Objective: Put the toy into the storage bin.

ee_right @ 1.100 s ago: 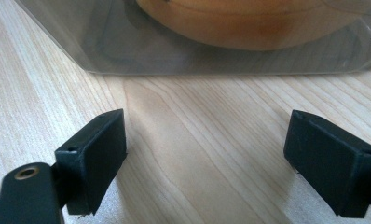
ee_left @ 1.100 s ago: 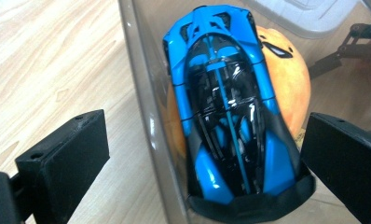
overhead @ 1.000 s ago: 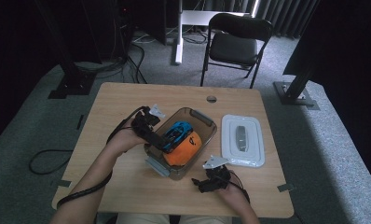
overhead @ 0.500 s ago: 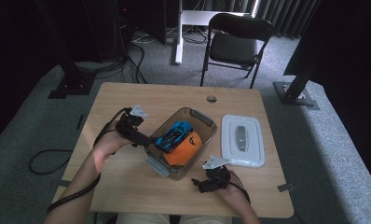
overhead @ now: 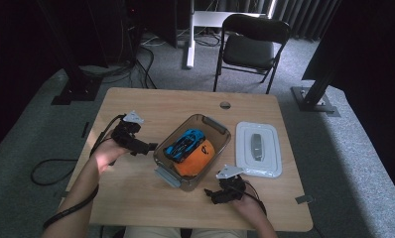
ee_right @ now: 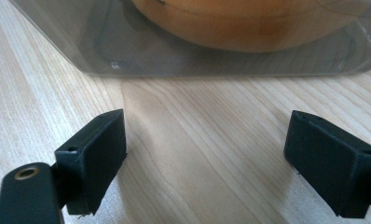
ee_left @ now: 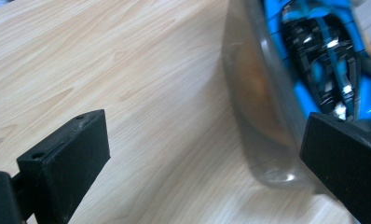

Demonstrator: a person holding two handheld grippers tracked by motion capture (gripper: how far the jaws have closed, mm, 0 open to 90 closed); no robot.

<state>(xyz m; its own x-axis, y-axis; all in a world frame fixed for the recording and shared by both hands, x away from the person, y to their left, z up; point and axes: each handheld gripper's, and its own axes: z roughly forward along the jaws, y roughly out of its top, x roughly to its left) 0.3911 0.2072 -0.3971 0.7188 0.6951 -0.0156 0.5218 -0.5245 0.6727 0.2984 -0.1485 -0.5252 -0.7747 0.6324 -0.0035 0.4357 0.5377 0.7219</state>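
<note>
From the high view, the left gripper point(overhead: 145, 148) has pulled back out of the clear bin point(overhead: 218, 130): a second ago it reached over the bin's near-left rim, half a second ago it was already off to the side, and now it sits just beside the bin's left wall with nothing in it. I take that as a drop finished, the blue toy car point(overhead: 185, 142) left lying in the bin on top of the orange cap point(overhead: 198, 157). The right gripper point(overhead: 216, 195) has not moved, resting on the table point(overhead: 136, 198) just in front of the bin. Count: one bin, one car, one cap, one white lid point(overhead: 259, 148) to the right, well apart.

Left gripper view: fingers point(ee_left: 67, 163) released, spread wide over bare wood, bin wall and car point(ee_left: 323, 56) ahead to the right.

Right gripper view: fingers point(ee_right: 92, 156) likewise released, empty, facing the bin wall point(ee_right: 211, 56) with the cap behind it.
</note>
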